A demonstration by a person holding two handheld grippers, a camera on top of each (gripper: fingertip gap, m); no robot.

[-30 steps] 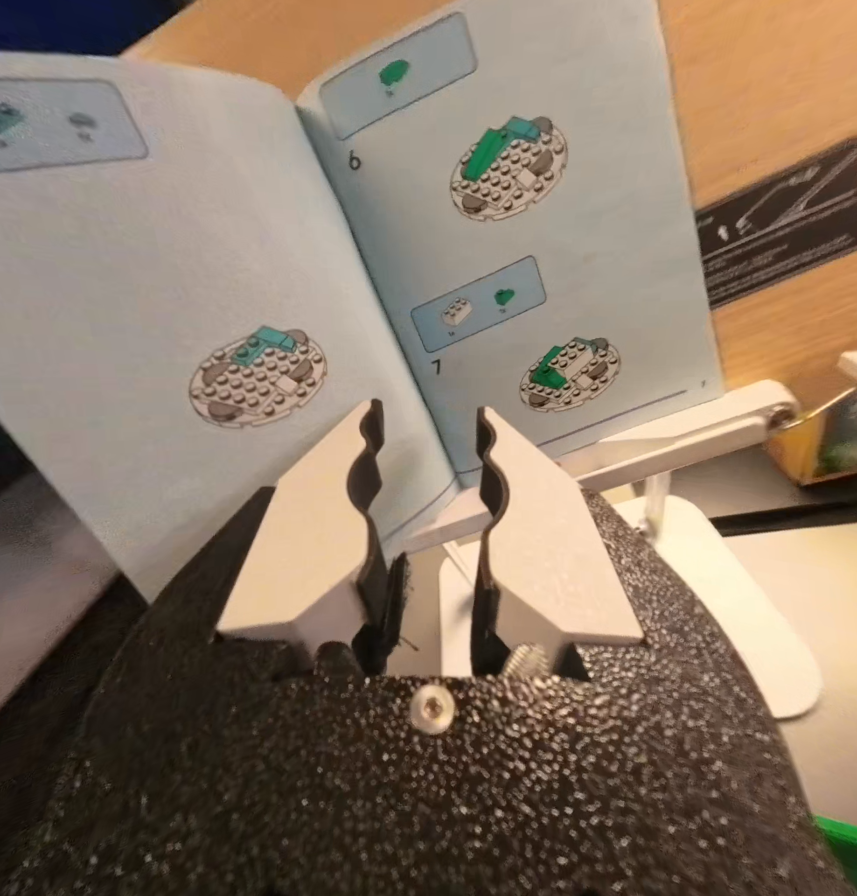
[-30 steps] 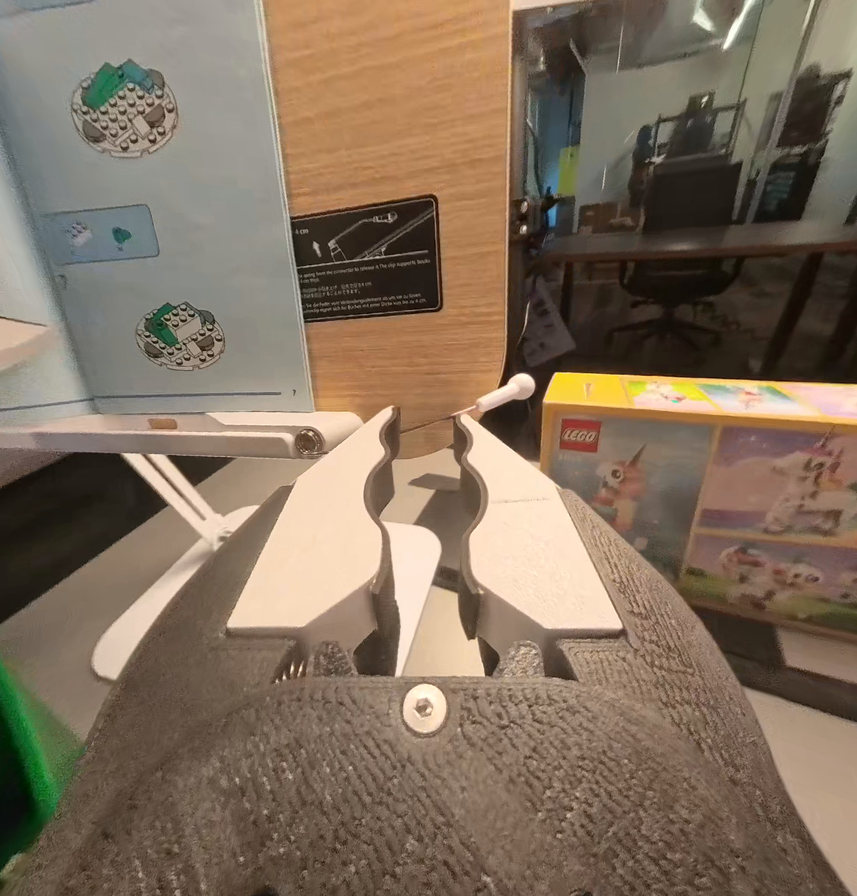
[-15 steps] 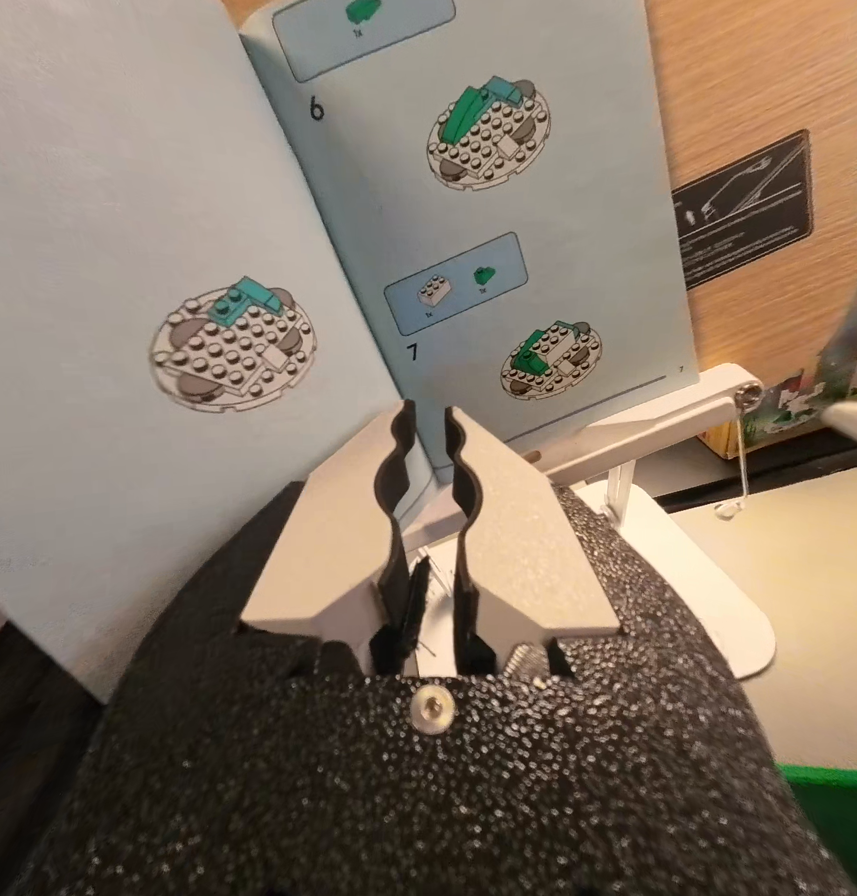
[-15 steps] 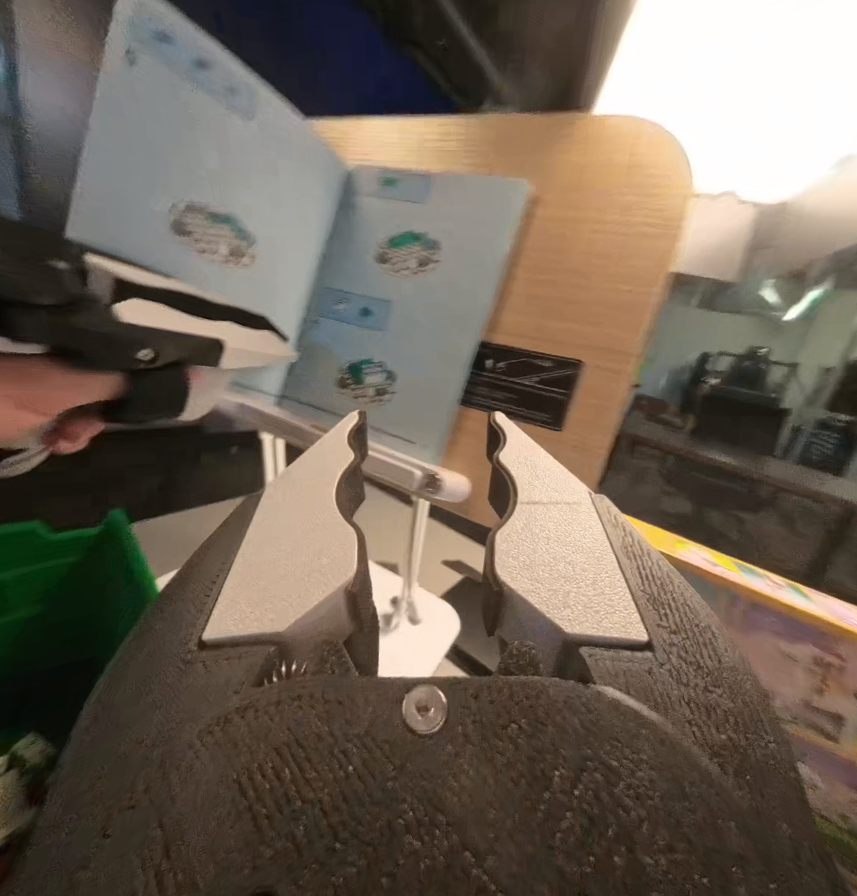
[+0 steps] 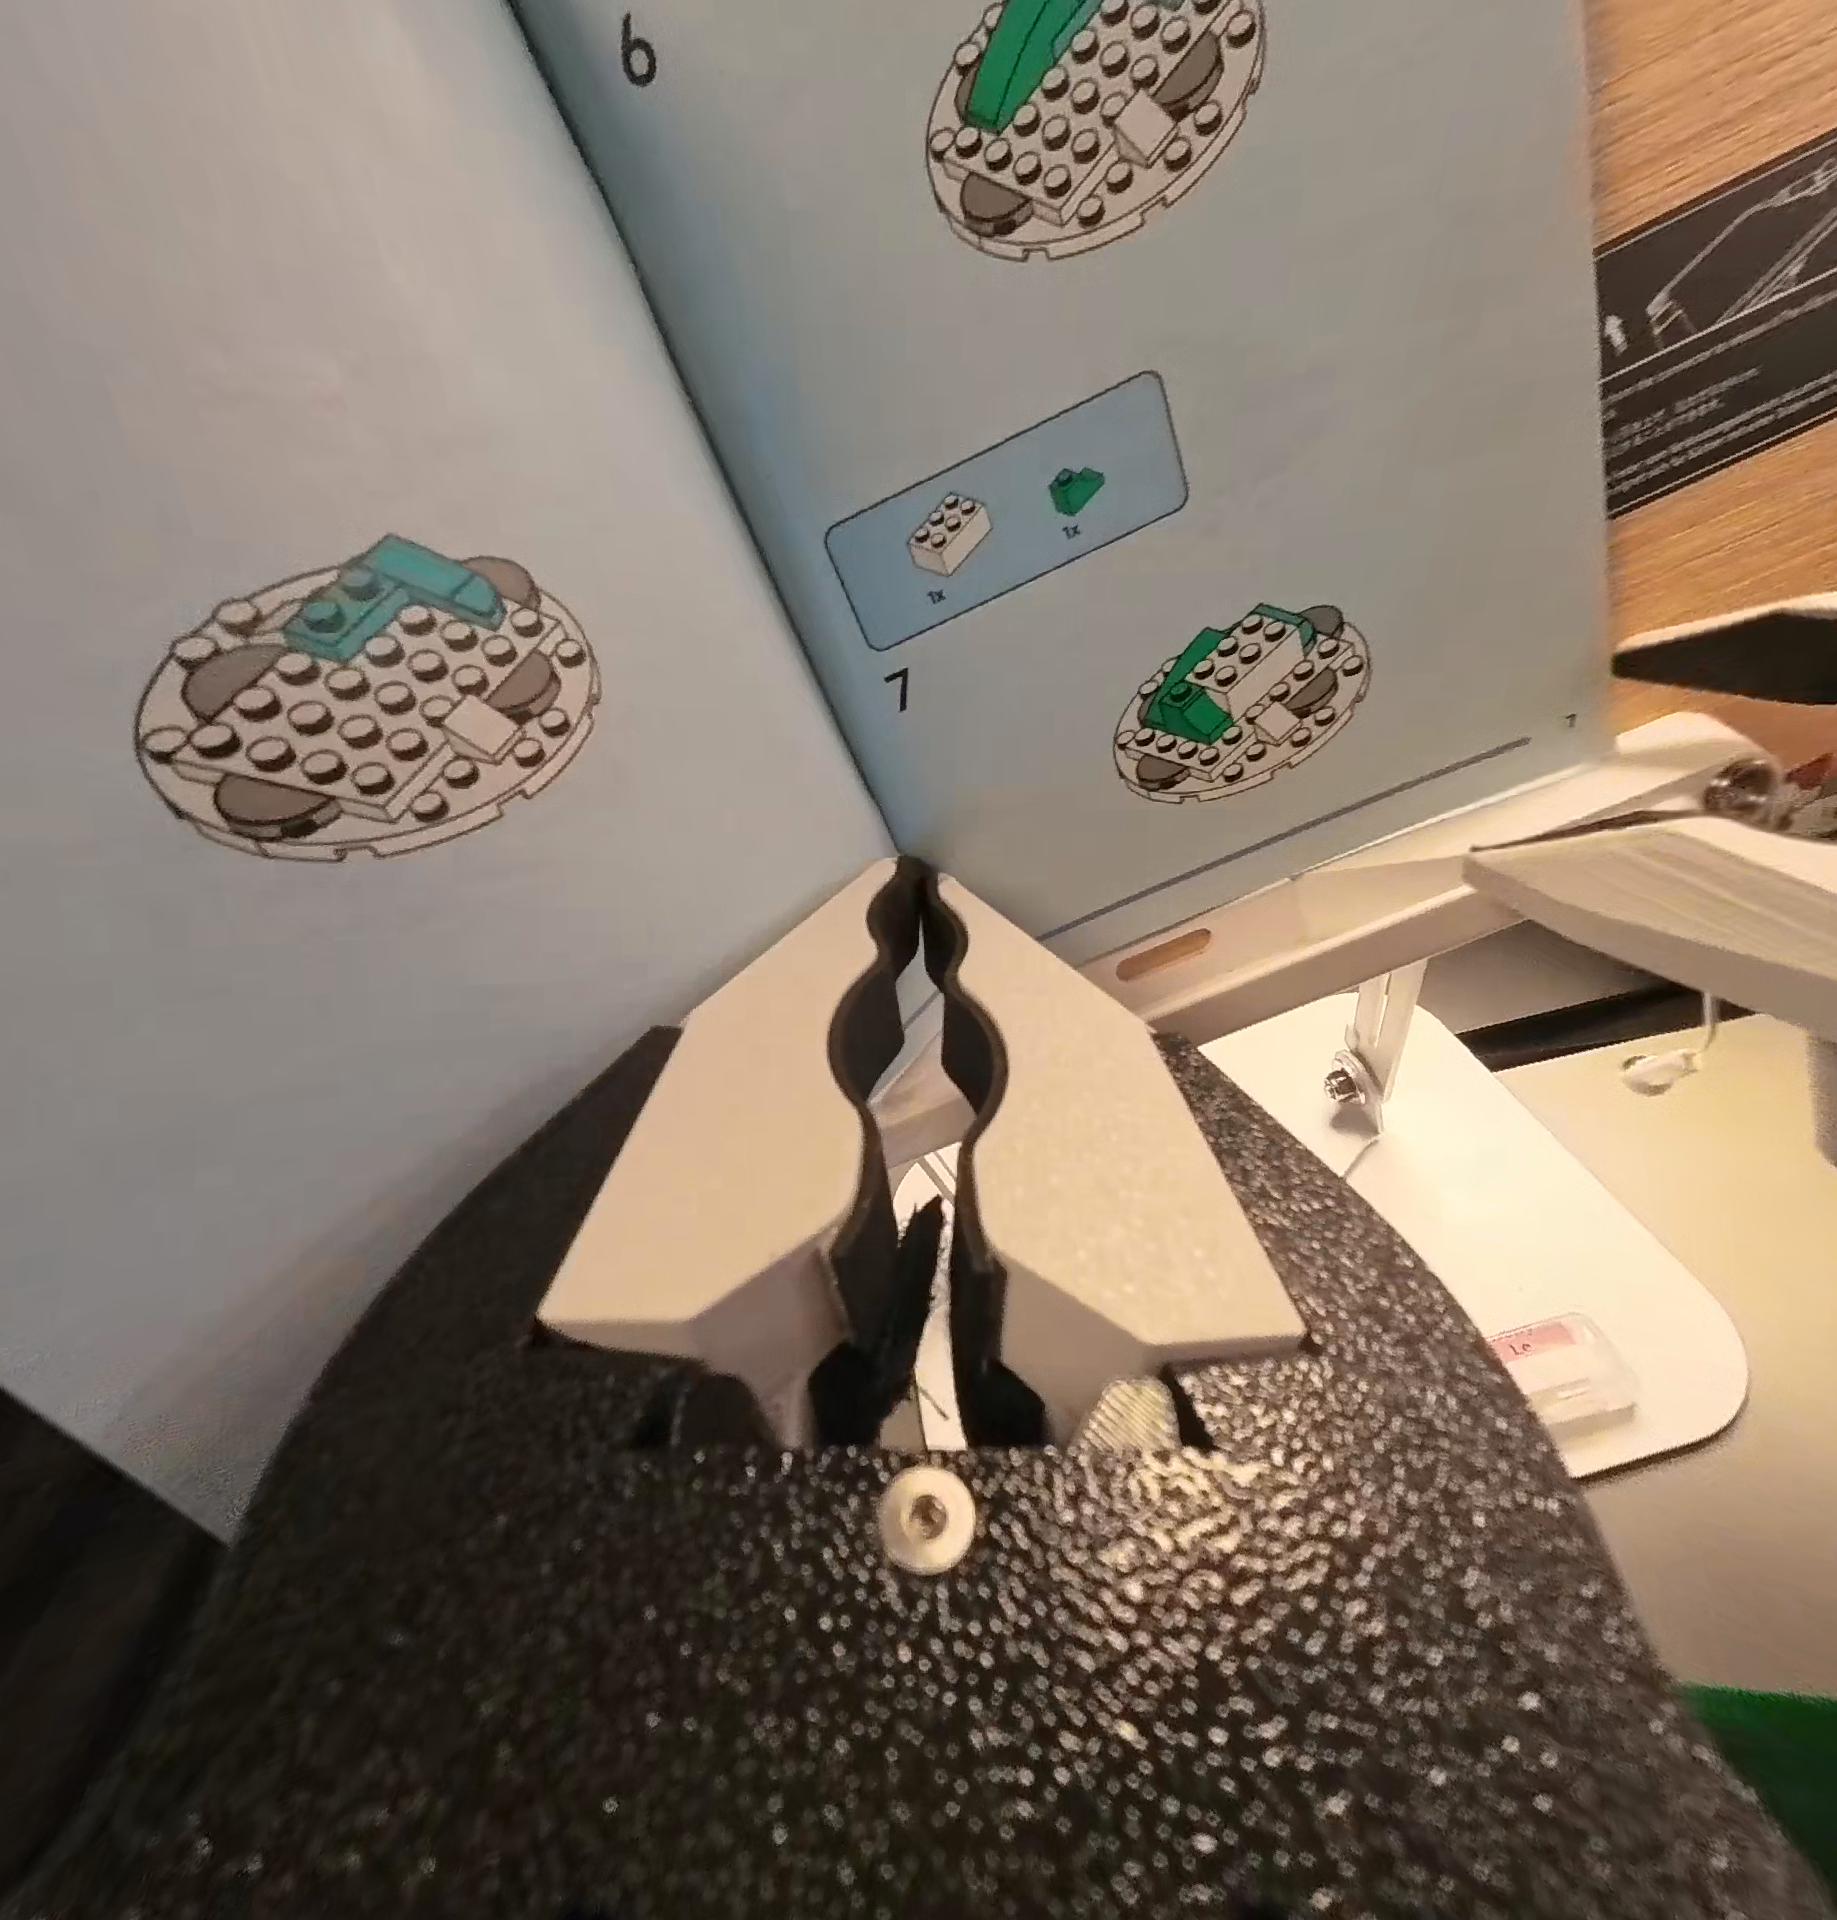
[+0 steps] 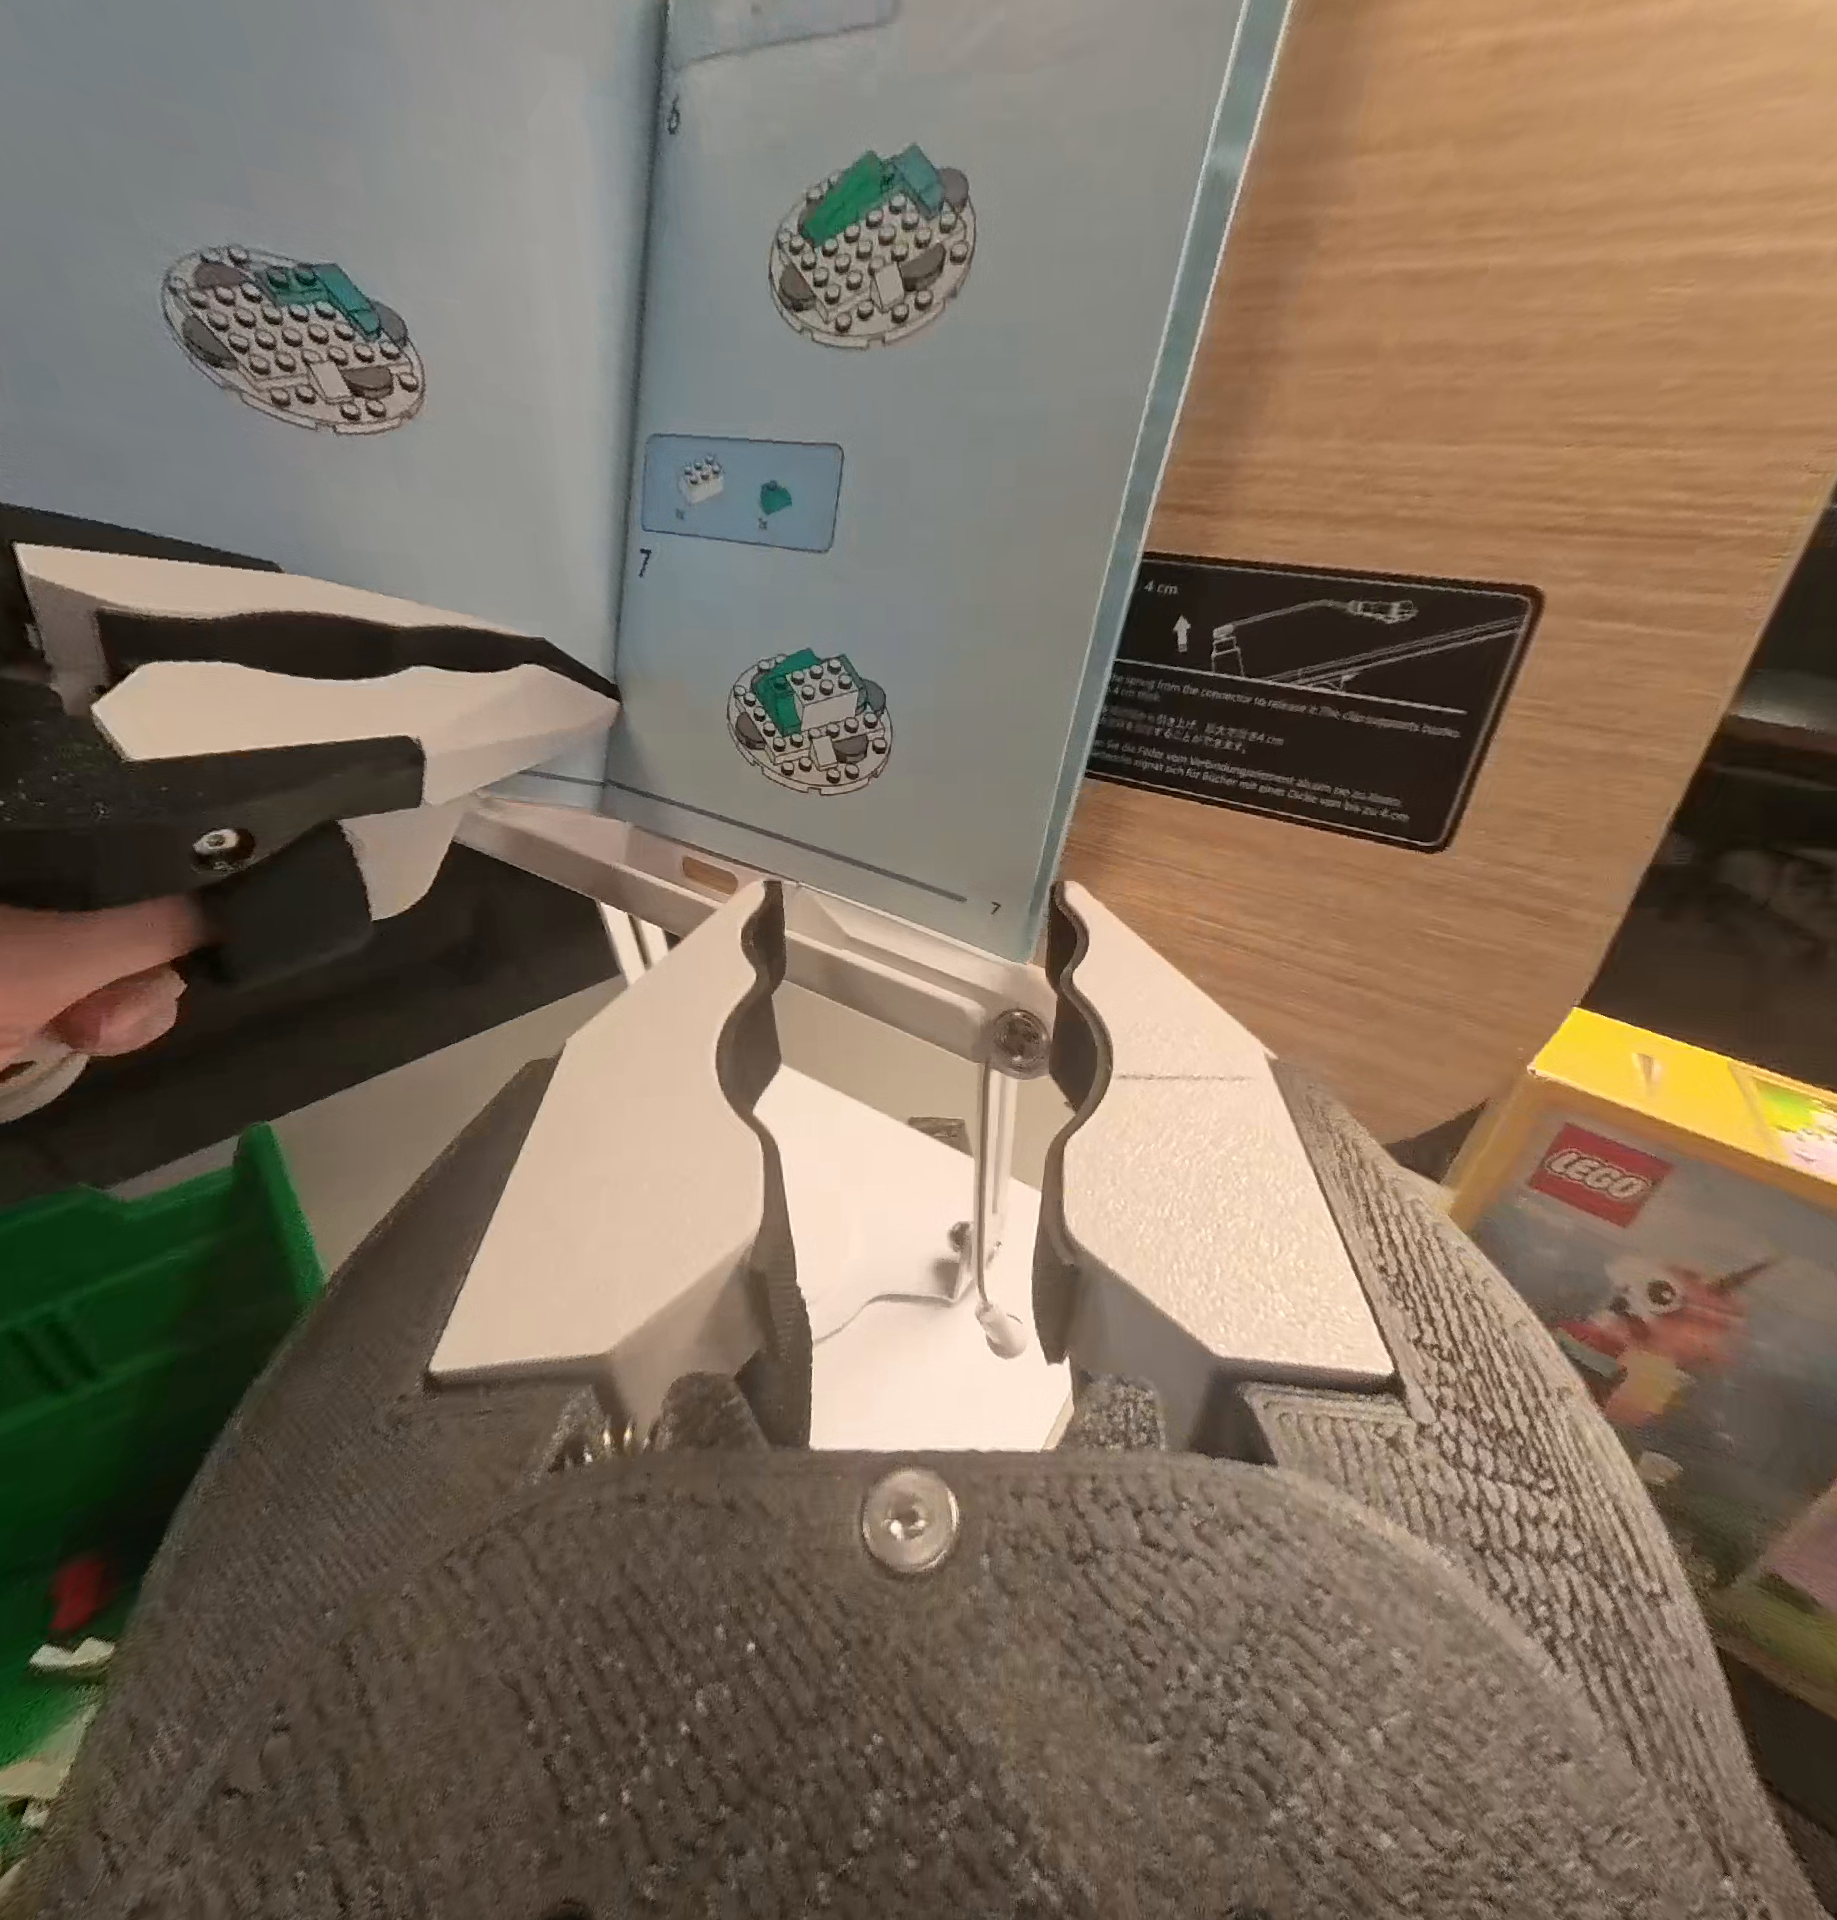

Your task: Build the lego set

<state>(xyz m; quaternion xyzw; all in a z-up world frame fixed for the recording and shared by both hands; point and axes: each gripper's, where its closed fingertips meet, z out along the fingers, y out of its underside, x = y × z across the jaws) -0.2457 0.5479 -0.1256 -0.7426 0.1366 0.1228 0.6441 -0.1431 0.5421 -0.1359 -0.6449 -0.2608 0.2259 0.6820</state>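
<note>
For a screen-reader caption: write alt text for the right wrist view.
The open right gripper faces the lower right corner of a pale blue instruction booklet standing open on a white book stand. At left, the left gripper, held in a hand, touches the booklet's fold. A green bin sits lower left, a yellow Lego box at right.

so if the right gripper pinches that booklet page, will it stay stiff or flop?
Probably flop: the booklet looks like thin paper, and its left page already curves. It likely weighs little, so a pinch from the right gripper may slide or tip it off the stand. Hard pulls might crease it.
</note>
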